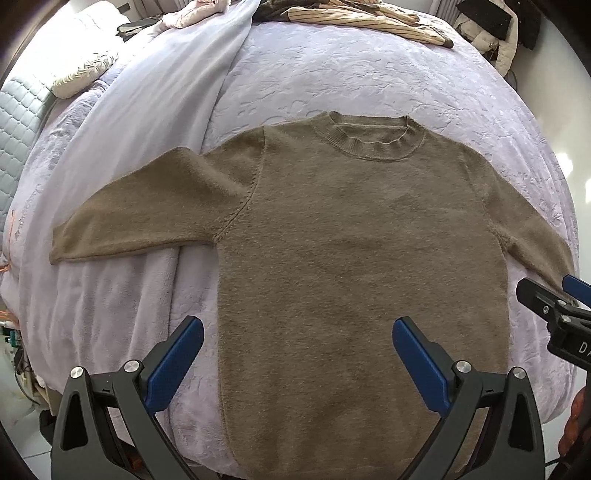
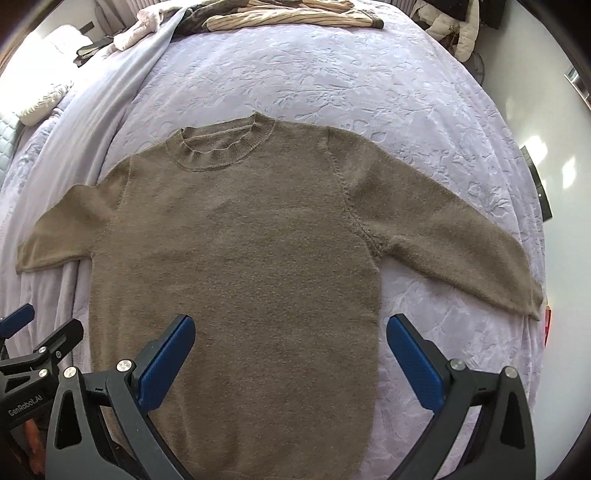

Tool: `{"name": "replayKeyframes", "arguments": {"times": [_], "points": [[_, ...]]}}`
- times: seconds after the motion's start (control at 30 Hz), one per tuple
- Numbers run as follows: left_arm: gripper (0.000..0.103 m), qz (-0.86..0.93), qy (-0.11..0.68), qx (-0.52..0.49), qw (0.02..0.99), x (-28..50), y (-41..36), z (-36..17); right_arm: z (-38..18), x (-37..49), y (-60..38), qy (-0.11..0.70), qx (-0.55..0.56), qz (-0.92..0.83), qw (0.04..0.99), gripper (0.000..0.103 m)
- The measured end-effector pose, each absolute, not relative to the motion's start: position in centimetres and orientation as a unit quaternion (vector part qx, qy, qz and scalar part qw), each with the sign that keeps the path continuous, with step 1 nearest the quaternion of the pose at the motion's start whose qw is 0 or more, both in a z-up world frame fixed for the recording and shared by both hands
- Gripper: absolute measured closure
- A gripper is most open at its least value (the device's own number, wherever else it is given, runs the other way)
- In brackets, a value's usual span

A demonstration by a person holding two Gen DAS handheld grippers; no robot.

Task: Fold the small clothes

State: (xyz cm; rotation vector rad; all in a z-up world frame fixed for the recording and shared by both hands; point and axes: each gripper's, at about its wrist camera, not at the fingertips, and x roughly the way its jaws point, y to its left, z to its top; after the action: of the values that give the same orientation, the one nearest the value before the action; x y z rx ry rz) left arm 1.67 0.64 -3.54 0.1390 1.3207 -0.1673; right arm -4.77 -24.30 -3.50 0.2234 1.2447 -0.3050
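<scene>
Lavender quilted bedspread (image 1: 332, 74), striped clothes heaped at far edge. Brown knit sweater (image 1: 351, 240) spread flat, front up, both sleeves out. Left gripper (image 1: 297, 347) and right gripper (image 2: 290, 343) spread wide above the hem, holding nothing. No fold made yet; sleeves and body all left.

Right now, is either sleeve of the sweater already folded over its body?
No, both sleeves of the sweater lie spread out flat on the bedspread.

We find a home bedroom: a bed (image 1: 332, 74) under a lilac embossed bedspread (image 2: 332, 74), a pillow (image 1: 85, 72), and loose clothes (image 1: 354, 14) heaped at its far end.
</scene>
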Motion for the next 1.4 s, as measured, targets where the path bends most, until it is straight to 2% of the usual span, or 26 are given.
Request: {"name": "replayKeyframes", "arguments": {"times": [1.4], "points": [[0.001, -0.069, 0.633, 0.063, 0.768, 2.5, 1.1, -5.4, -4.7, -3.3, -23.9, 0.595, 0.099, -0.138, 0.785, 0.0]]}}
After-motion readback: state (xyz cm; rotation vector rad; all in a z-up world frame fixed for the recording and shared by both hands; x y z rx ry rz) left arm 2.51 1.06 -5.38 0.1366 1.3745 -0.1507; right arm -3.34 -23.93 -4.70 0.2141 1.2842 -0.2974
